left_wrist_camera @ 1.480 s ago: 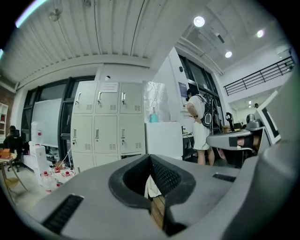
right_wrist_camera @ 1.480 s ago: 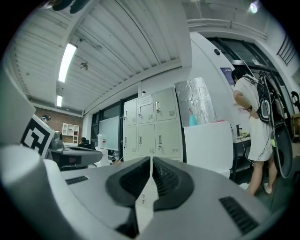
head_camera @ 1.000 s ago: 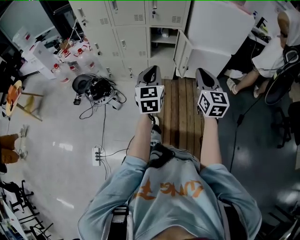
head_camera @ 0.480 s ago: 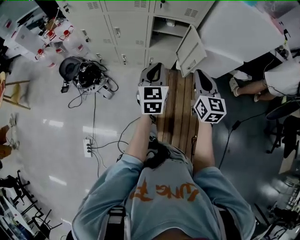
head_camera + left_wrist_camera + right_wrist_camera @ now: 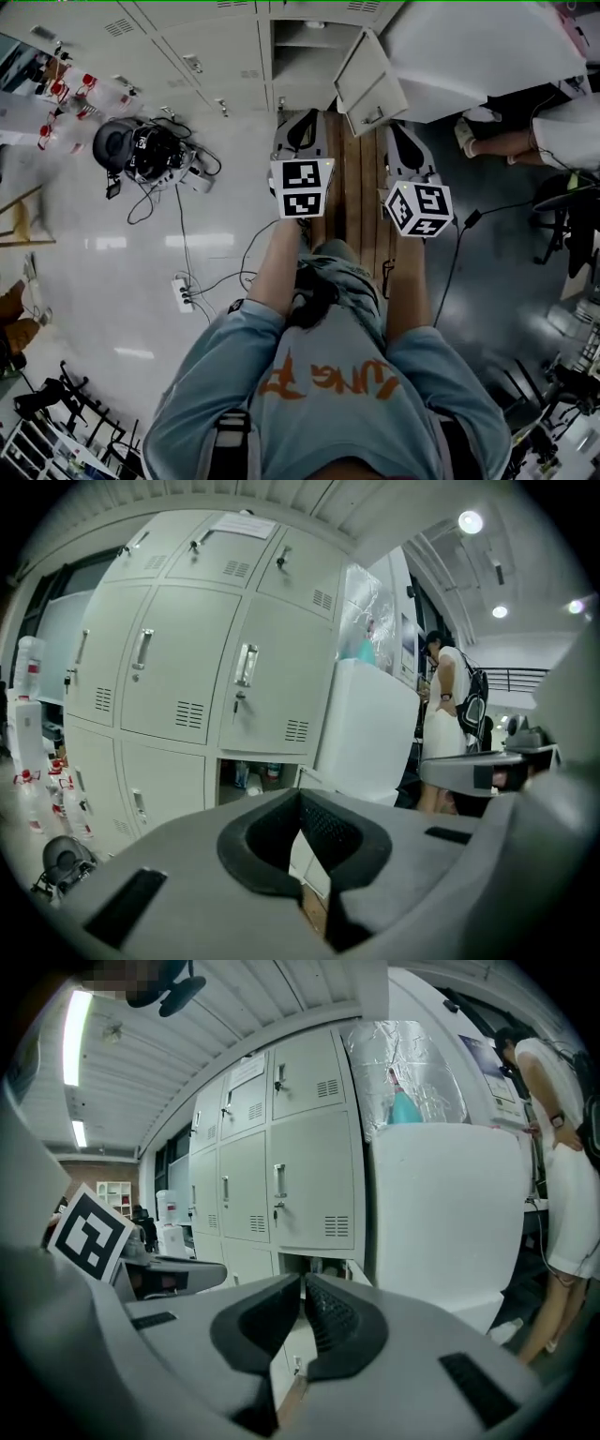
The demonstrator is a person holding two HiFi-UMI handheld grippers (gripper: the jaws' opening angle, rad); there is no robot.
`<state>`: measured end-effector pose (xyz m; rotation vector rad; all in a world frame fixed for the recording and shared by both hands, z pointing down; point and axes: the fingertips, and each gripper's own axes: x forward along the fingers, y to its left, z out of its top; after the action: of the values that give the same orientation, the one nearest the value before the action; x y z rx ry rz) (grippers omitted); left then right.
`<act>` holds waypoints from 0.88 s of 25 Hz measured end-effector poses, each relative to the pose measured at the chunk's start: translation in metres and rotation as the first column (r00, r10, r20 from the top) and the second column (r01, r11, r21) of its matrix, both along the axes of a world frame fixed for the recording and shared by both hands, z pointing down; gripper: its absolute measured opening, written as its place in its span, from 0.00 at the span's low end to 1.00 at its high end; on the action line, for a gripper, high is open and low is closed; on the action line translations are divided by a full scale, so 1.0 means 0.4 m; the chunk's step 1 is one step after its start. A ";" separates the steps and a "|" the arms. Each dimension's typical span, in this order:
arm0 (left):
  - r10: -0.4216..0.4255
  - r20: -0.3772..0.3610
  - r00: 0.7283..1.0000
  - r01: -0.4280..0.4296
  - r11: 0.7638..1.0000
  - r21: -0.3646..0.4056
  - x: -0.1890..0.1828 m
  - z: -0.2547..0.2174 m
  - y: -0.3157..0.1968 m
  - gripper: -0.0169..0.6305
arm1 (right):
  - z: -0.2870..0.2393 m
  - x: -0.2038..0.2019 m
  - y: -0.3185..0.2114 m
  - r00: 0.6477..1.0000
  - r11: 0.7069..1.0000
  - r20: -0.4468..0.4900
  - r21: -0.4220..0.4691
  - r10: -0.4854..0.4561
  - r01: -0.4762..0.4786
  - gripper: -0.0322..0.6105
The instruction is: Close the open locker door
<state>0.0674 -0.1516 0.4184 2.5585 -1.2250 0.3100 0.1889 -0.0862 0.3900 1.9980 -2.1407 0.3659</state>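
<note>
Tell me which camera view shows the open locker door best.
The head view: the open locker door shows whole from above, swung out from its compartment. Both gripper views show only slivers of it, mostly hidden behind their own jaws.

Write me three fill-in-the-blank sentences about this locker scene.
1. The locker door stands ___.
2. The left gripper and the right gripper both have their jaws ___, gripping nothing.
3. The door hangs nearer the ___ gripper.
Missing words: open; shut; right.
</note>
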 end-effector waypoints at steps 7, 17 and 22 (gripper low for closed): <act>0.050 0.029 0.998 -0.048 0.997 -0.060 0.104 0.078 0.013 0.06 | 0.082 0.090 0.007 0.999 0.998 0.026 -0.068 0.021 -0.019 0.11; 0.060 0.110 0.992 -0.044 0.989 -0.140 0.190 0.189 -0.003 0.06 | 0.185 0.178 -0.076 0.999 0.992 0.053 -0.124 0.001 0.006 0.11; 0.052 0.128 0.990 -0.031 0.986 -0.165 0.230 0.232 -0.004 0.06 | 0.232 0.224 -0.078 0.998 0.988 0.052 -0.154 -0.019 0.026 0.11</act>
<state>0.1594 -0.1533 0.5111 2.4582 -1.1405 0.5728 0.2784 -0.1176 0.4829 1.8971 -2.0920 0.5661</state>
